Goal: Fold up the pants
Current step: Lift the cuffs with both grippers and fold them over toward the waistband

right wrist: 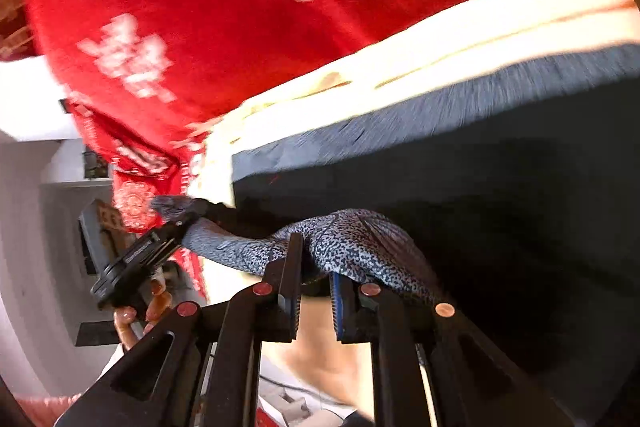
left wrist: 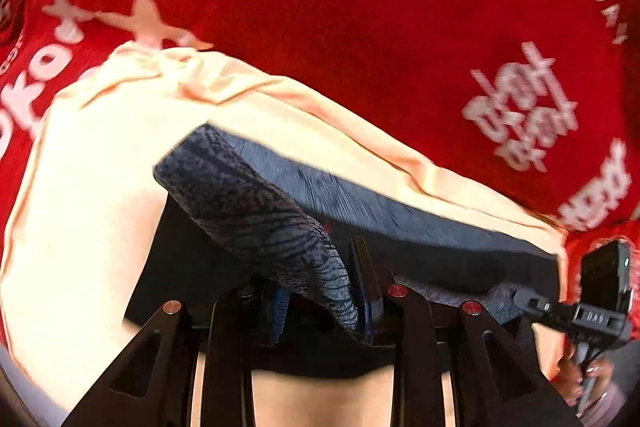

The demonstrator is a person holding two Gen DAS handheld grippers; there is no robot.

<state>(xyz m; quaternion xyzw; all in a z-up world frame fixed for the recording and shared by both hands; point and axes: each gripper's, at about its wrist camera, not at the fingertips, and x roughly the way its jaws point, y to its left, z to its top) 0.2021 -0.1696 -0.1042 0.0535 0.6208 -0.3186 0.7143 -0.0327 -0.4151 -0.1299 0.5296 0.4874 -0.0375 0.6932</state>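
Left wrist view: your left gripper (left wrist: 320,291) pinches the patterned pants (left wrist: 256,203) edge, above cream cloth (left wrist: 80,187) and a red blanket (left wrist: 360,47). Right wrist view: your right gripper (right wrist: 316,291) pinches the pants too. No containers visible.

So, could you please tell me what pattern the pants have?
The pants have a fine blue-grey and black speckled print, clearest in the right wrist view.

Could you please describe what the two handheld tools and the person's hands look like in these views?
Both tools are matte black: the left tool and right tool have angular struts with triangular cut-outs, coppery-red round pivot caps, and blue ribbed pads inside the fingers. The person's hand is bare, with pale glossy nails. A white-embossed label on one tool is too blurred to read.
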